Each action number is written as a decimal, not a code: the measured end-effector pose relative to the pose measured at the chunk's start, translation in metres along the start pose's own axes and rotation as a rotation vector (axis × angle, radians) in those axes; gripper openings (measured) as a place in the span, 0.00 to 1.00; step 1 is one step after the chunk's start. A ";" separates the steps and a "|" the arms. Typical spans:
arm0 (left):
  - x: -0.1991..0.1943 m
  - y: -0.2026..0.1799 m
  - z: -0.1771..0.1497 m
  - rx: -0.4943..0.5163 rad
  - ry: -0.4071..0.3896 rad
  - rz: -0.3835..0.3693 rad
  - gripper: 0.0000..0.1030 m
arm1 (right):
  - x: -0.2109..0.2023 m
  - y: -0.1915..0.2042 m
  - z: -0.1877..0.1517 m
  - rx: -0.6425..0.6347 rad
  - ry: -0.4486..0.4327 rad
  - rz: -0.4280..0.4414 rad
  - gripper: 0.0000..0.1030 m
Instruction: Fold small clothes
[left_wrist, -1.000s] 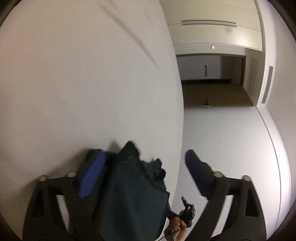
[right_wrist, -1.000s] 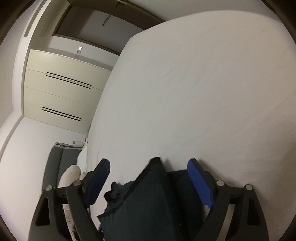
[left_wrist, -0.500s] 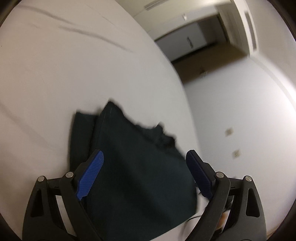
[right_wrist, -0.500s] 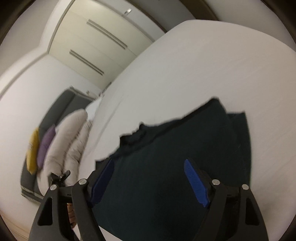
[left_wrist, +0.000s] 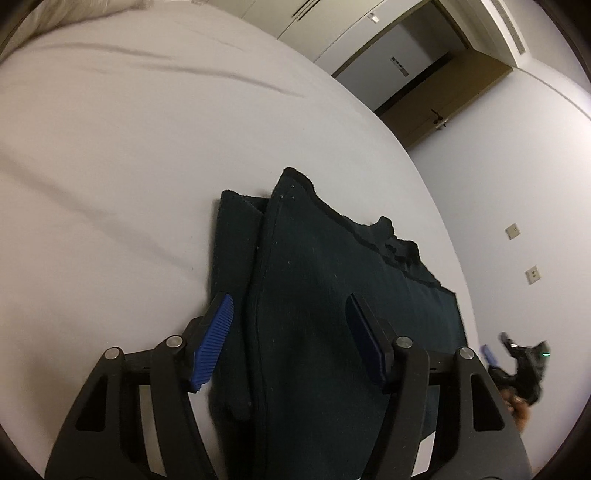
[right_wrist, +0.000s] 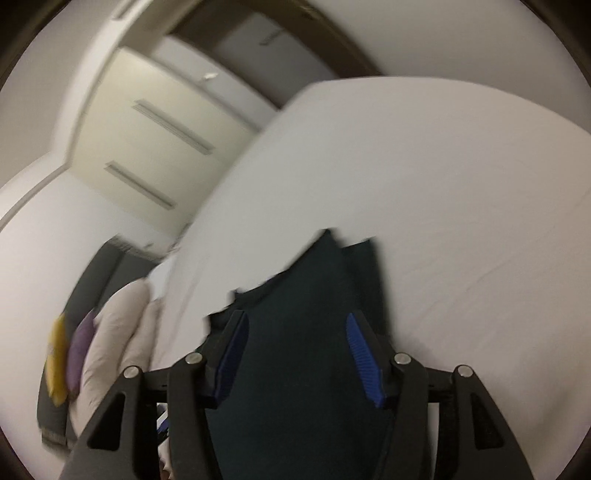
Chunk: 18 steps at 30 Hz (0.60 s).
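Note:
A dark green garment (left_wrist: 317, 280) lies folded flat on the white bed sheet (left_wrist: 110, 166), one flap doubled over along its left side. It also shows in the right wrist view (right_wrist: 314, 332). My left gripper (left_wrist: 291, 332) is open, its blue pads spread just above the garment's near edge and holding nothing. My right gripper (right_wrist: 299, 354) is open too, hovering over the other end of the garment with nothing between the pads. The right wrist view is blurred by motion.
The sheet has shallow creases. Pillows (right_wrist: 118, 332) in white, purple and yellow lie at the bed's head. A cream wardrobe (right_wrist: 147, 140) and a doorway (left_wrist: 413, 70) stand beyond the bed. The right gripper shows at the edge of the left wrist view (left_wrist: 524, 362).
A second ago both grippers were down among the bunched cloth. The garment now lies flat on the sheet, and both grippers have drawn back and up, jaws open.

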<state>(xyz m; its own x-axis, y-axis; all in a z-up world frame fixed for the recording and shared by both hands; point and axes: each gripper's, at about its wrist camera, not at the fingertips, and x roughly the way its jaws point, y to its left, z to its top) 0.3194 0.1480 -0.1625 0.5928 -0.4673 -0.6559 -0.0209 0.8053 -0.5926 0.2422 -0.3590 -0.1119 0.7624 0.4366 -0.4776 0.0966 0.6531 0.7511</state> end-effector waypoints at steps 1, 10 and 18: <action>0.001 -0.005 -0.003 0.019 -0.004 0.015 0.62 | 0.004 0.011 -0.008 -0.049 0.038 0.030 0.58; 0.000 -0.018 -0.022 0.139 0.046 0.134 0.66 | 0.046 -0.032 -0.035 0.012 0.160 -0.008 0.37; -0.017 0.004 -0.039 0.086 0.023 0.137 0.62 | 0.002 -0.023 -0.031 -0.011 0.041 -0.103 0.54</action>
<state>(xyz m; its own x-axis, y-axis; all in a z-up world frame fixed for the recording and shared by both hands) 0.2780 0.1450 -0.1717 0.5703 -0.3588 -0.7389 -0.0306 0.8897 -0.4556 0.2220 -0.3539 -0.1443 0.7218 0.3922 -0.5703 0.1656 0.7022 0.6925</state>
